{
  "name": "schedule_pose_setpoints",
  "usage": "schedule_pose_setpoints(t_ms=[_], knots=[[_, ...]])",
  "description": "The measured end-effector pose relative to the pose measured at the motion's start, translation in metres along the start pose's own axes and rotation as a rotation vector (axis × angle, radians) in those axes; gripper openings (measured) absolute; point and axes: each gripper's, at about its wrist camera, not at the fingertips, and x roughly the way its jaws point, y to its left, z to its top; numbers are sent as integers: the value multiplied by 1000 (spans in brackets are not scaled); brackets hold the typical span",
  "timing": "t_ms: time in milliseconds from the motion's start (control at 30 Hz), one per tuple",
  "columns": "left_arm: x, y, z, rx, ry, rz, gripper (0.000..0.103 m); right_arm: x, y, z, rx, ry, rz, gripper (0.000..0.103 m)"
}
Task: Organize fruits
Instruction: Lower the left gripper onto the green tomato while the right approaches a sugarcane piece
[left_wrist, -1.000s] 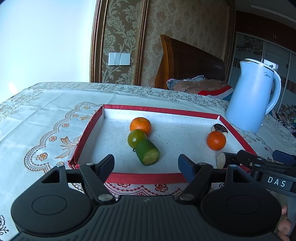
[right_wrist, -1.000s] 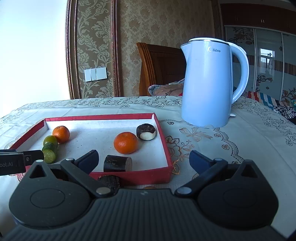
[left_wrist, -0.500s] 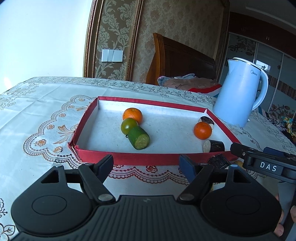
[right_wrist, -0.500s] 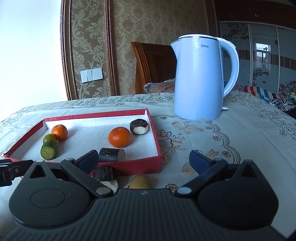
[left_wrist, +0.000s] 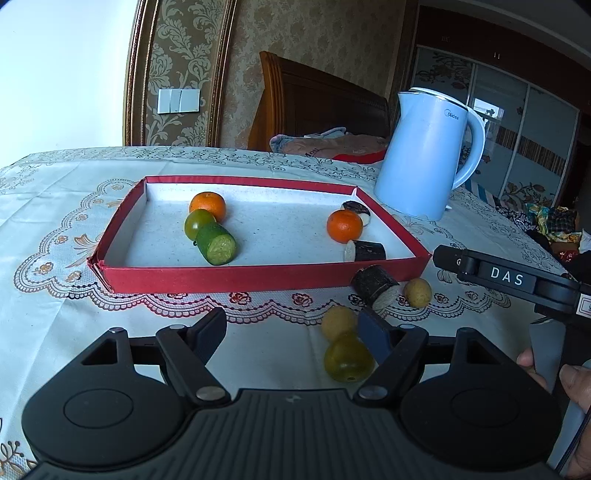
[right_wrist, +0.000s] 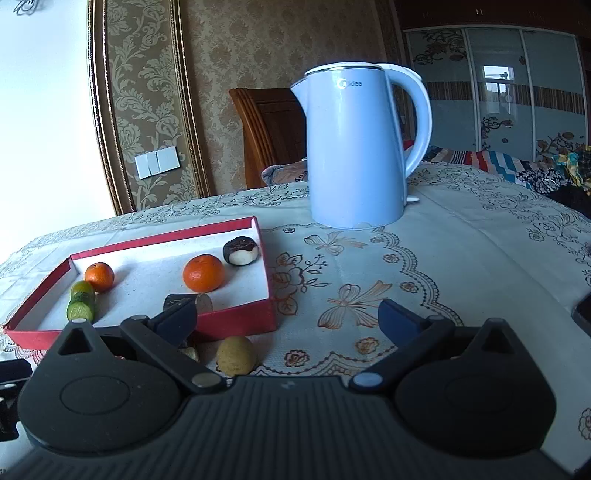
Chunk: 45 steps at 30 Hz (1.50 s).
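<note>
A red tray (left_wrist: 229, 277) with a white floor lies on the tablecloth. It holds two oranges (left_wrist: 207, 205) (left_wrist: 344, 226), a green tomato (left_wrist: 198, 223), a cucumber piece (left_wrist: 216, 245), a dark-skinned white piece (left_wrist: 357, 211) and a dark cut cylinder (left_wrist: 366, 251). In front of the tray's near right corner lie another dark cylinder (left_wrist: 375, 286), two yellowish round fruits (left_wrist: 417, 292) (left_wrist: 338, 320) and a green-yellow fruit (left_wrist: 347, 357). My left gripper (left_wrist: 291, 334) is open over bare cloth, its right finger just beside the green-yellow fruit. My right gripper (right_wrist: 288, 319) is open and holds nothing; a yellowish fruit (right_wrist: 236, 354) lies near its left finger.
A light blue kettle (right_wrist: 360, 147) stands to the right of the tray, behind it. The right gripper's black body (left_wrist: 506, 278) reaches in from the right of the left wrist view, with a hand (left_wrist: 569, 384) below it. Patterned cloth (right_wrist: 461, 258) spreads to the right.
Both grippers have drawn back from the tray towards the near table edge. The loose fruits in front of the tray have come into view. The right wrist view has tilted.
</note>
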Motion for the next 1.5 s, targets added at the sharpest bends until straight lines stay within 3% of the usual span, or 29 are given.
schedule_pose_setpoints(t_ms=[500,733,1267,1500], knots=[[13,-26,-10,90,65,9,78,3,-17,1,79,6,-49,103],[23,-22,-9,72,104,13,78,4,-15,0,74,6,-53,103],[20,-28,-11,115,89,5,78,7,-12,-1,53,22,-52,103],[19,-33,-13,155,90,-25,52,7,-12,-2,51,28,-51,103]])
